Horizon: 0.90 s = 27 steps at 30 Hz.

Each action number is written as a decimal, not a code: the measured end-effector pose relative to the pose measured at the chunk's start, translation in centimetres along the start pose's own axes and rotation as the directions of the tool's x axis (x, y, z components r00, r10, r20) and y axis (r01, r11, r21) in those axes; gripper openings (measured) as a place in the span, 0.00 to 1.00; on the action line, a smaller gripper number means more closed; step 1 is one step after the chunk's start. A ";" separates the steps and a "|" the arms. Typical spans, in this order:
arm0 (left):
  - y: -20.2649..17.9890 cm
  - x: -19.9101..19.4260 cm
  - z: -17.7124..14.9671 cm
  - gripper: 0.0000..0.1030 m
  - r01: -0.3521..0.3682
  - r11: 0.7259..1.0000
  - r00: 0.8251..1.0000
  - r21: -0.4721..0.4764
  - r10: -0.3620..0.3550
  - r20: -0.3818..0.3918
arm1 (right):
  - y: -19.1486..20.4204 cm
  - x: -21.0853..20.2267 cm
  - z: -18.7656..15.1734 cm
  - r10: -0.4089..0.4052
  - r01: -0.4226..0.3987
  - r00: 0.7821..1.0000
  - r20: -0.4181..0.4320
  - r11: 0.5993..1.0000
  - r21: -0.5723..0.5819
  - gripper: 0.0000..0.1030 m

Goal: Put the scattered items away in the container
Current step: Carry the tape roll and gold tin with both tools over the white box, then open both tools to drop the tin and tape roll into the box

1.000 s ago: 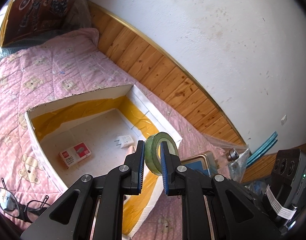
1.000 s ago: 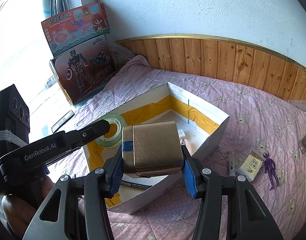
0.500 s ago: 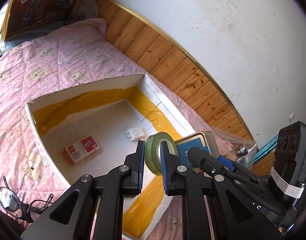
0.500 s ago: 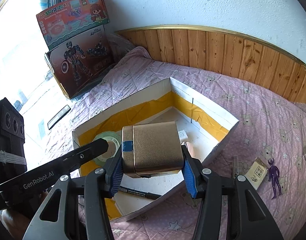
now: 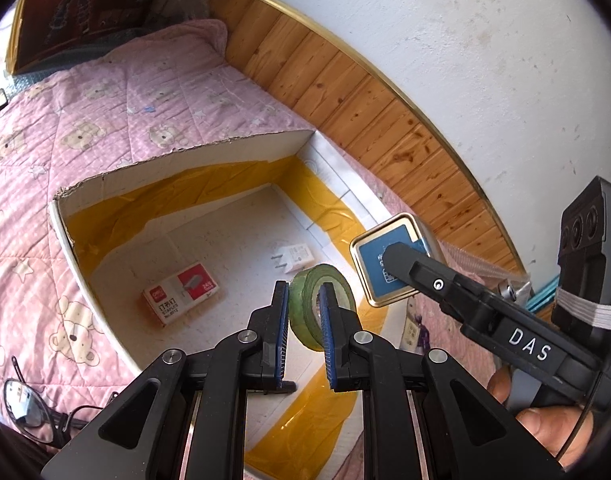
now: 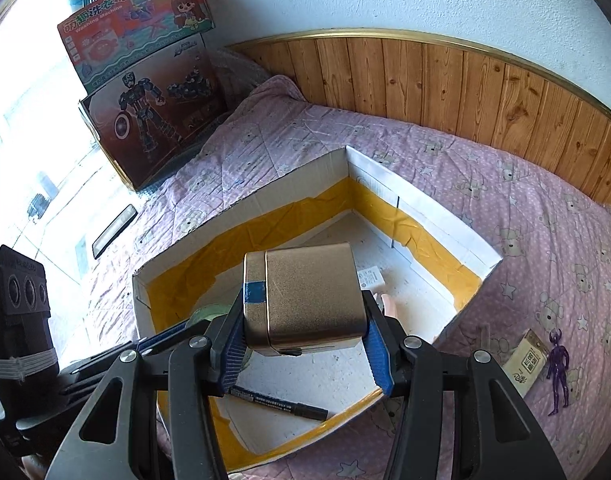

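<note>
A white cardboard box [image 6: 445,216] has yellow tape bands along its inner walls. The quilt [image 6: 545,216] is pink with white dots, stars and bears. The tape roll [image 5: 321,300] is translucent green, the tin [image 6: 305,296] matte gold with a blue label, the staple box [image 5: 181,294] red and white, the marker [image 6: 281,402] black, the figurine [image 6: 558,376] purple

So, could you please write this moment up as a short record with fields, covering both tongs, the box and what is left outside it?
left tongs: shut on the green tape roll, held over the box
right tongs: shut on the gold tin, held over the box
container: white cardboard box with yellow tape lining, open top
in box: staples box, white plug, black marker
outside box: purple figure, small card box, glasses
surface: pink quilt
</note>
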<state>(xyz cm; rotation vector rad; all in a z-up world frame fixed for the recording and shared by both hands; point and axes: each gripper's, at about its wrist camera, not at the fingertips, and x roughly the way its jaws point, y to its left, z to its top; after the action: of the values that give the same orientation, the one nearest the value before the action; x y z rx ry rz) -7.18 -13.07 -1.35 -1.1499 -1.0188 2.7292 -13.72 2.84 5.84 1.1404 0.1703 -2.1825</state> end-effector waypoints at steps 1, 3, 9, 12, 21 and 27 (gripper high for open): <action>0.1 0.1 0.0 0.15 -0.003 1.000 1.000 0.000 0.003 -0.002 | 0.0 0.3 0.2 0.001 -0.001 1.000 -0.005 1.000 0.001 0.51; 0.1 0.4 0.1 0.15 -0.006 1.000 1.000 -0.005 0.006 -0.007 | 0.0 0.8 0.6 0.006 -0.006 1.000 -0.017 1.000 0.006 0.51; 0.1 1.3 0.1 0.15 -0.017 1.000 1.000 -0.007 0.017 -0.026 | -0.1 2.9 1.9 0.019 -0.018 0.998 -0.061 1.000 0.010 0.51; 0.0 1.5 0.3 0.15 -0.025 1.000 0.999 -0.007 0.025 -0.028 | 0.0 4.1 2.7 0.010 -0.010 0.997 -0.081 1.000 -0.002 0.51; -0.5 2.7 0.2 0.15 -0.093 0.996 0.995 0.019 0.093 -0.041 | -0.1 7.1 4.8 -0.018 0.014 0.990 -0.137 1.000 -0.028 0.51; -0.5 3.7 0.2 0.15 -0.108 0.994 0.992 0.015 0.109 -0.062 | -0.4 9.8 5.6 -0.039 0.033 0.980 -0.197 0.999 -0.037 0.51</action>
<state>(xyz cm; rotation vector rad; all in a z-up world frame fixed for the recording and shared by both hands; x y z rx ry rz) -10.09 -11.92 -3.31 -1.3185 -0.9595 2.7558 -21.76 -3.88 1.62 1.3439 0.3148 -2.0871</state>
